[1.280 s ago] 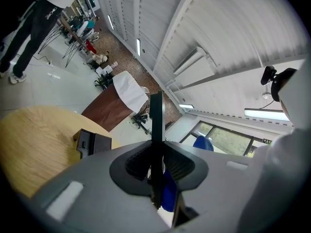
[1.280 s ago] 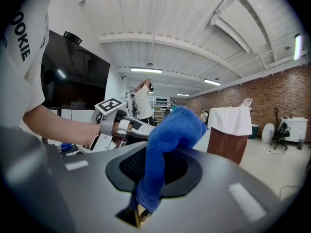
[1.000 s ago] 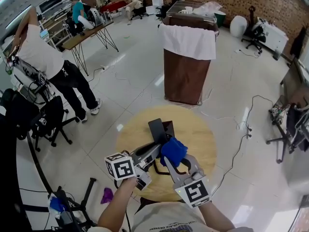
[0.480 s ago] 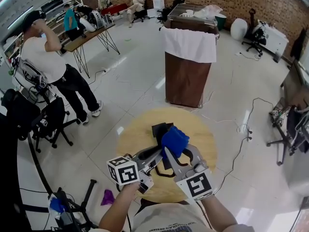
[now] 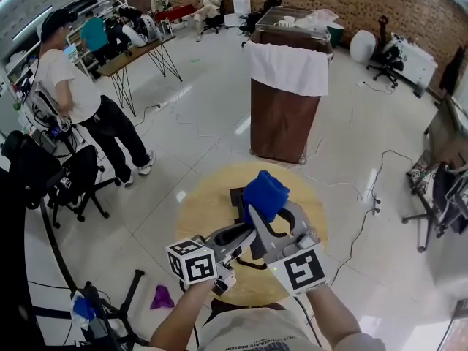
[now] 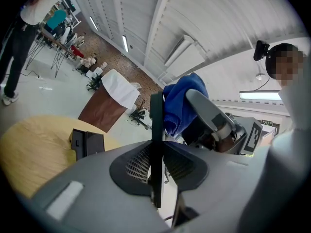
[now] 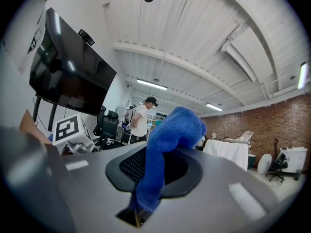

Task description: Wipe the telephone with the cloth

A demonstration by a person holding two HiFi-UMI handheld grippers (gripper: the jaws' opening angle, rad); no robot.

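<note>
In the head view a black telephone base (image 5: 239, 197) sits on the round wooden table (image 5: 201, 210). My left gripper (image 5: 247, 234) is shut on the black handset (image 6: 156, 130), a thin slab seen edge-on between its jaws in the left gripper view. The base (image 6: 87, 142) also shows there, lower left. My right gripper (image 5: 275, 212) is shut on a blue cloth (image 5: 265, 193), lifted above the base and just right of the handset. The cloth (image 7: 167, 144) bulges out of the right gripper's jaws. Most of the handset is hidden in the head view.
A brown cabinet draped with a white cloth (image 5: 285, 101) stands beyond the table. A person (image 5: 77, 97) and black office chairs (image 5: 69, 181) are at the left. Cables run over the floor at right (image 5: 365, 196). A purple item (image 5: 161, 296) lies on the floor by the table.
My right gripper has carried the blue cloth upward and away from me, past the handset's far end. The left gripper has shifted slightly. The person at left has turned and stepped.
</note>
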